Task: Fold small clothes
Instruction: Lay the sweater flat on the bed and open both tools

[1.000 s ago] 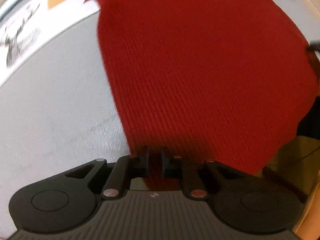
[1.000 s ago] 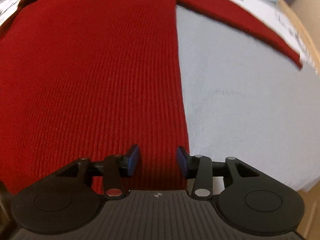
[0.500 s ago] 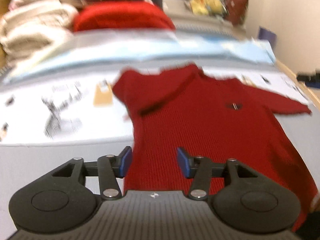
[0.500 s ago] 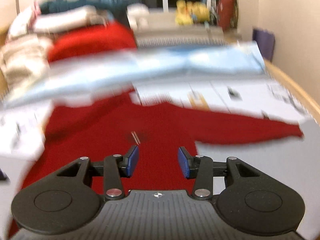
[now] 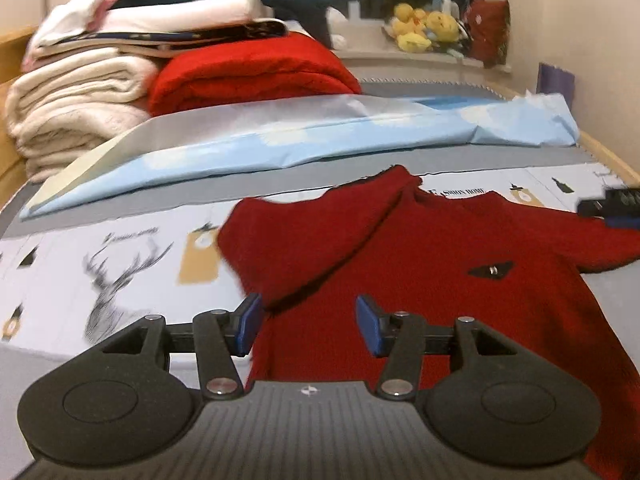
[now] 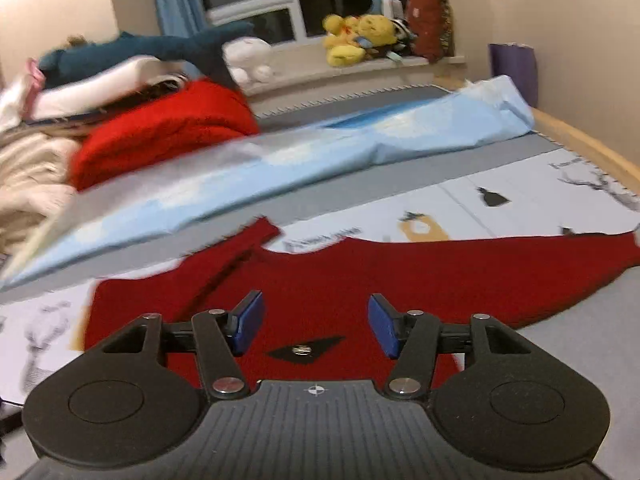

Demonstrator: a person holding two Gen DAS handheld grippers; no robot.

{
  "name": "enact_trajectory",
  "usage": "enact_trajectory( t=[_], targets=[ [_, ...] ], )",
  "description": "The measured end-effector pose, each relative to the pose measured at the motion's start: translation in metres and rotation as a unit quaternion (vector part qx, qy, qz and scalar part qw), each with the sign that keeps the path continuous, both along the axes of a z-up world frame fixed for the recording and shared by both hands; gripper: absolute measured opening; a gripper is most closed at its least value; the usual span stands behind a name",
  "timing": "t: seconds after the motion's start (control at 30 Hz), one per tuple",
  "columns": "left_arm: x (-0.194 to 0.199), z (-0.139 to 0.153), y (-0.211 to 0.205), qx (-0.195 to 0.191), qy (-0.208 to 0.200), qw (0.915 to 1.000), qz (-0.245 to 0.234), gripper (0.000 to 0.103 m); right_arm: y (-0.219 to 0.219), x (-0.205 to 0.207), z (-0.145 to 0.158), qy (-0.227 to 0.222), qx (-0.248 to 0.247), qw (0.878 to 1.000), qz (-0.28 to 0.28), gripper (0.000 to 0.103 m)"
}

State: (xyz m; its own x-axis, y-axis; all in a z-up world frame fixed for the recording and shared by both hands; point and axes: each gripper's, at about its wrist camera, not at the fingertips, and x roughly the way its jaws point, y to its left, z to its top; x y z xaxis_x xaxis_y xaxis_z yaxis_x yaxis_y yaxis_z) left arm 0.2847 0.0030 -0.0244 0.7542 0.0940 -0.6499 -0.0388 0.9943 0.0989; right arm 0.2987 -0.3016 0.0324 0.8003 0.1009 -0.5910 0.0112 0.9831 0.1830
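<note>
A dark red knit sweater (image 5: 420,264) lies flat on the bed, with a small black diamond logo (image 5: 491,270) on the chest. Its left sleeve (image 5: 352,236) is folded diagonally across the body; the other sleeve (image 6: 540,256) stretches out to the right. My left gripper (image 5: 308,330) is open and empty, above the sweater's left side. My right gripper (image 6: 316,326) is open and empty, above the chest; the logo (image 6: 306,350) shows between its fingers. The right gripper's tip (image 5: 612,208) shows at the left wrist view's right edge.
The bed cover (image 5: 100,264) is grey and white with deer prints. A folded light blue sheet (image 5: 320,140) lies behind the sweater. Stacked blankets (image 5: 76,100) and a bright red blanket (image 5: 248,68) are at the back left. Plush toys (image 6: 356,36) sit on the windowsill. A wooden bed rail (image 6: 580,144) runs on the right.
The left gripper let go of the sweater's lower edge and opened. Both grippers rose and tilted up from the fabric, and the whole sweater and room came into view.
</note>
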Motion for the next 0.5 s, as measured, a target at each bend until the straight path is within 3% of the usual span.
enact_trajectory(
  t=[0.07, 0.13, 0.17, 0.2, 0.3, 0.43, 0.5],
  targets=[
    [0.04, -0.005, -0.013, -0.002, 0.008, 0.9999, -0.013, 0.04, -0.008, 0.012, -0.012, 0.016, -0.003, 1.0, -0.009, 0.054],
    [0.079, -0.014, -0.026, 0.008, 0.008, 0.9997, -0.02, 0.025, -0.016, 0.017, -0.012, 0.024, 0.006, 1.0, -0.018, 0.042],
    [0.1, -0.02, -0.033, 0.01, 0.011, 0.9997, -0.021, 0.023, -0.02, 0.019, -0.012, 0.025, 0.009, 0.999, -0.02, 0.038],
    [0.12, -0.027, -0.038, 0.008, 0.016, 0.9997, -0.019, 0.023, -0.022, 0.018, -0.011, 0.025, 0.01, 0.999, -0.021, 0.03],
    [0.178, -0.05, -0.055, 0.007, 0.037, 0.9991, -0.018, 0.025, -0.024, 0.026, -0.009, 0.022, 0.004, 1.0, -0.014, 0.024],
    [0.244, -0.085, -0.076, 0.012, 0.058, 0.9982, -0.011, 0.039, -0.027, 0.032, -0.005, 0.02, -0.009, 1.0, -0.011, 0.023],
    [0.269, -0.102, -0.085, 0.009, 0.074, 0.9972, -0.004, 0.04, -0.026, 0.036, -0.008, 0.031, -0.004, 0.999, -0.009, 0.023]
  ],
)
